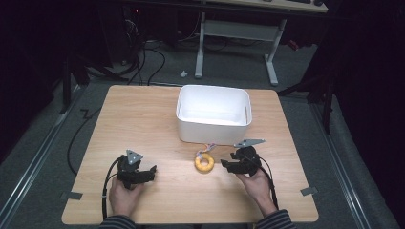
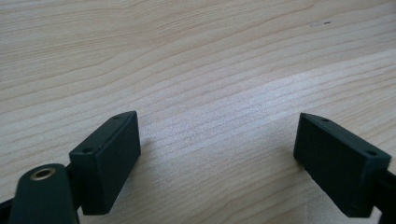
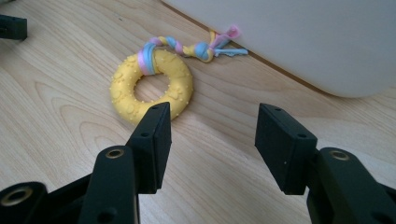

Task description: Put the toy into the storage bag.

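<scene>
**Two open grippers, ring toy lying free before the bin**

Two grippers rest low on the wooden table (image 1: 143, 109), each held in one of the person's hands. All places below are given relative to the white bin (image 1: 213, 113).

High view: The bin stands at the far centre of the table. A yellow ring toy (image 1: 205, 163) lies flat just in front of the bin's near wall, its braided cord (image 1: 209, 148) running back toward that wall. The right gripper (image 1: 228, 165) sits in front of the bin's right half, just beside the toy, jaws pointing at it. The left gripper (image 1: 146, 172) sits in front of and left of the bin, well apart from the toy. The right hand is judged the nearer for any pick.

Left gripper view: The left gripper (image 2: 217, 154) has its jaws spread wide with bare table between them. Nothing is held.

Right gripper view: The right gripper (image 3: 212, 140) has its jaws apart and empty. The ring toy (image 3: 152, 86) lies ahead and slightly to the left jaw's side, not between the jaws. The pastel cord (image 3: 196, 46) reaches the foot of the bin (image 3: 303, 37); whether it touches cannot be told.

Obstruction: none lies between right gripper and toy. The bin wall close behind the toy is judged the one limit on a forward reach.
</scene>
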A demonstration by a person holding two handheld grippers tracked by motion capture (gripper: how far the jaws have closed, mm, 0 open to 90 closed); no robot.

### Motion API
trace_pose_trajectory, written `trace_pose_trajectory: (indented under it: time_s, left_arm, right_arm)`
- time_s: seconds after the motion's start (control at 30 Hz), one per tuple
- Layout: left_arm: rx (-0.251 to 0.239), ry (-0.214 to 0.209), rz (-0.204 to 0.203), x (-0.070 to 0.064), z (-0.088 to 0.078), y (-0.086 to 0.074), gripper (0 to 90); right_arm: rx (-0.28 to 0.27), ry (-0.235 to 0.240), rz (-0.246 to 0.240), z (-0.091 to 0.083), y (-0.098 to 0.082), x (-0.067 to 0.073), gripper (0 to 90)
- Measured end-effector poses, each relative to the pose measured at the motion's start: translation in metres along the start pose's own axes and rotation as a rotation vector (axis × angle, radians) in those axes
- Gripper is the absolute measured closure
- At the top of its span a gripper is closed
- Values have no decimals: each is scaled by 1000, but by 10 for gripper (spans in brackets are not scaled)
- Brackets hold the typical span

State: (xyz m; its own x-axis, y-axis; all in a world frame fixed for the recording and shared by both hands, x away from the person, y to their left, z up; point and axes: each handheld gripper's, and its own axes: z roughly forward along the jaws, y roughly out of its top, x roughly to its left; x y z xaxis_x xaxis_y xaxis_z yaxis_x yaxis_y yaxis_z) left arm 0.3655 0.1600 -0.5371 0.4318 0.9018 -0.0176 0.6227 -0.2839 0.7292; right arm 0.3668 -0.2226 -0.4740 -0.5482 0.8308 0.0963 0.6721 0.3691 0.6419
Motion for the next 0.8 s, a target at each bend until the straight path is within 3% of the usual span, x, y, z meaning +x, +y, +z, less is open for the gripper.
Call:
trace_pose_trajectory:
  time_s: [0.47, 0.8]
  left_arm:
    - [0, 0, 0, 0, 0, 0, 149]
    - [0, 0, 0, 0, 0, 0, 149]
  right_arm:
    - [17, 26, -25, 13, 14, 9, 466]
    - [49, 44, -18, 24, 20, 12, 489]
